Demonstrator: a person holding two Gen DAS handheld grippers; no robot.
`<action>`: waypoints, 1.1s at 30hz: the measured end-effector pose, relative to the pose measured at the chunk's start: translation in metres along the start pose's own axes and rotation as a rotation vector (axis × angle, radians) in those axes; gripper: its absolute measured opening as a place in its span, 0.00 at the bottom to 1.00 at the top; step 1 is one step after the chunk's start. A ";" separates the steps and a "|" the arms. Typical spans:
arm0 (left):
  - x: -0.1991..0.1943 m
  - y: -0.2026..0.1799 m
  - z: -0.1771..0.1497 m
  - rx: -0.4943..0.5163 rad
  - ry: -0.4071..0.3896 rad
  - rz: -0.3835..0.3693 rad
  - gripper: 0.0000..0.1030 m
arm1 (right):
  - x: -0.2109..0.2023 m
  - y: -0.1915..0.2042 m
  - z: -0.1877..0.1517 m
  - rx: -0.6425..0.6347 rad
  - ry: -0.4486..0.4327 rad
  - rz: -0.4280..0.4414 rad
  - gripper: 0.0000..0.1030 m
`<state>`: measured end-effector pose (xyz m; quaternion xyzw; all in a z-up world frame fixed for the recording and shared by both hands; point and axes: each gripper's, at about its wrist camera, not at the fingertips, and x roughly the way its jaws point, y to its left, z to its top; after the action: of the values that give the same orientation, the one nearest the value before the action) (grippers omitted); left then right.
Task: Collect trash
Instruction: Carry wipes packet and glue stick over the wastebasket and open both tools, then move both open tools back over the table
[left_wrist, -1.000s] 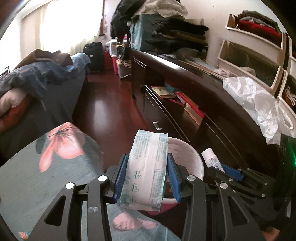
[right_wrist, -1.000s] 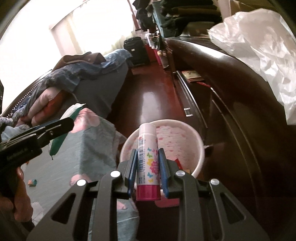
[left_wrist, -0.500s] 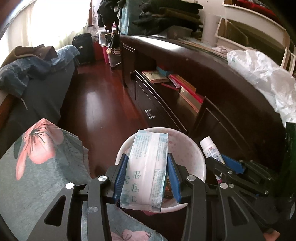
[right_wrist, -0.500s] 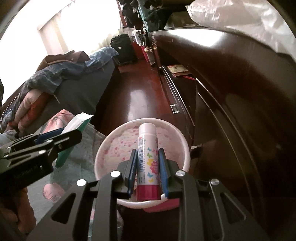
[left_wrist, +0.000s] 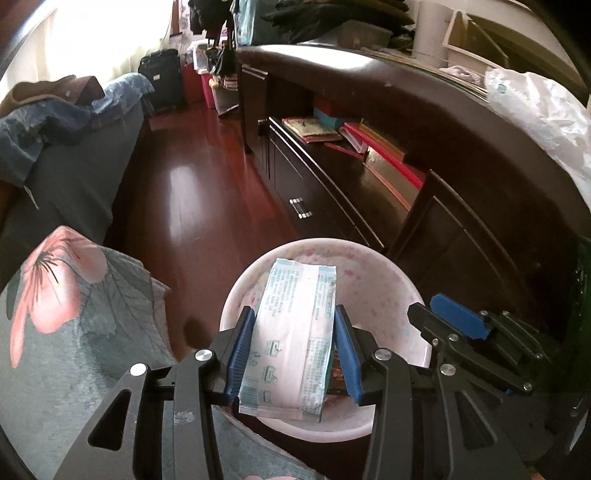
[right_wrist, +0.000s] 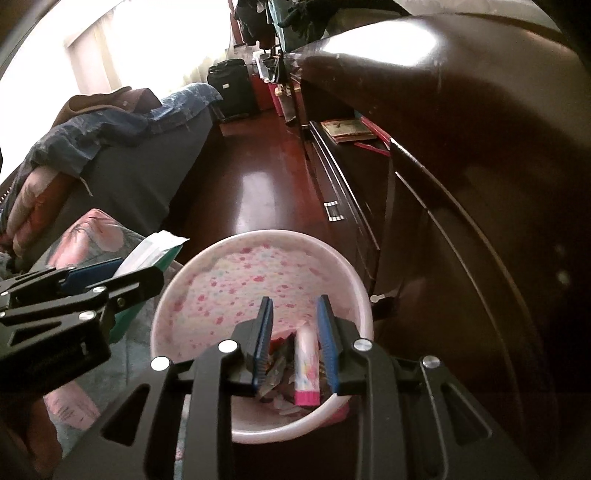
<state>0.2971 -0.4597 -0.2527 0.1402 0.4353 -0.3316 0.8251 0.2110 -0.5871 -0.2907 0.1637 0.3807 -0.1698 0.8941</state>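
Item: white wipes packet (left_wrist: 291, 339), flat and soft, printed in pale blue. Long axis runs straight forward along the left gripper (left_wrist: 291, 347); its far end juts well past the fingertips, its near end hangs back between the finger roots. The blue fingers (left_wrist: 240, 347) are clamped on its two long sides. Directly beneath and ahead of those fingers: the pink speckled bin (left_wrist: 388, 273), mouth up, so the packet lies over the opening, not over the rim.

Item: glue stick (right_wrist: 306, 365), white tube with pink base. It lies down inside the same bin (right_wrist: 207, 266), amid wrappers, its long axis still roughly in line with the right gripper (right_wrist: 293, 332), close to the right-hand finger and below both. The right fingers (right_wrist: 264, 339) stand apart and have just been opening; the stick shows between them but is not pressed by either.

Judgement: the left hand's load is the one left to drop, and a plain parting of the fingers should let it fall in.

Surround: floral bedcover (left_wrist: 59, 325) beside the bin on the left, dark cabinet (left_wrist: 461, 240) on the right, polished floor (left_wrist: 192, 177) ahead.
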 end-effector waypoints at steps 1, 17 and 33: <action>0.001 0.001 0.000 -0.007 0.004 -0.004 0.43 | 0.000 -0.001 -0.001 0.003 0.001 -0.004 0.32; -0.083 0.015 -0.013 -0.022 -0.172 0.038 0.82 | -0.065 0.029 -0.010 -0.022 -0.046 0.032 0.47; -0.207 0.185 -0.100 -0.332 -0.244 0.349 0.89 | -0.135 0.207 -0.043 -0.360 -0.083 0.251 0.69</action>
<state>0.2756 -0.1823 -0.1537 0.0347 0.3504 -0.1230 0.9278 0.1846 -0.3602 -0.1857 0.0403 0.3443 0.0069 0.9380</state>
